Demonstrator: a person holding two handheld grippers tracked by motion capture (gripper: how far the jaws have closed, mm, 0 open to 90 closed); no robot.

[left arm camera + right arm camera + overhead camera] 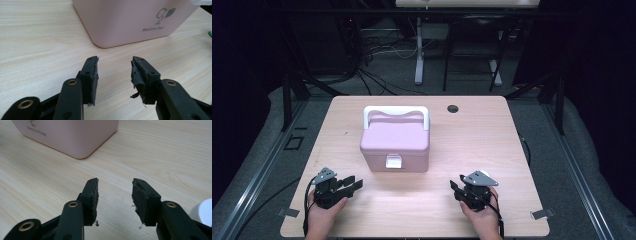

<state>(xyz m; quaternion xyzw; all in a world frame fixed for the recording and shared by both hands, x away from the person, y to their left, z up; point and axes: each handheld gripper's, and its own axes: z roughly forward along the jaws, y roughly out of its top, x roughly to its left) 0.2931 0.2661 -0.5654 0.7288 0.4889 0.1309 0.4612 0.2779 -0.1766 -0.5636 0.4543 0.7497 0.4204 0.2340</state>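
A pink medicine box [395,142] with a white carry handle [396,112] and a white front latch [393,162] stands in the middle of the wooden table [472,140], lid down. My left gripper [355,184] rests near the front left, open, jaws aimed at the box's lower left corner with nothing between them. My right gripper [455,190] sits at the front right, also open and empty. The left gripper view has the box's pink wall [130,20] just beyond the left gripper [114,67]. The right gripper view has the box's corner [75,135] ahead of the right gripper [115,188].
A round cable hole [452,108] lies near the table's far edge. Dark floor, cables and another table's legs [419,55] lie beyond. Metal rails run along both sides of the table. Bare wood surrounds the box.
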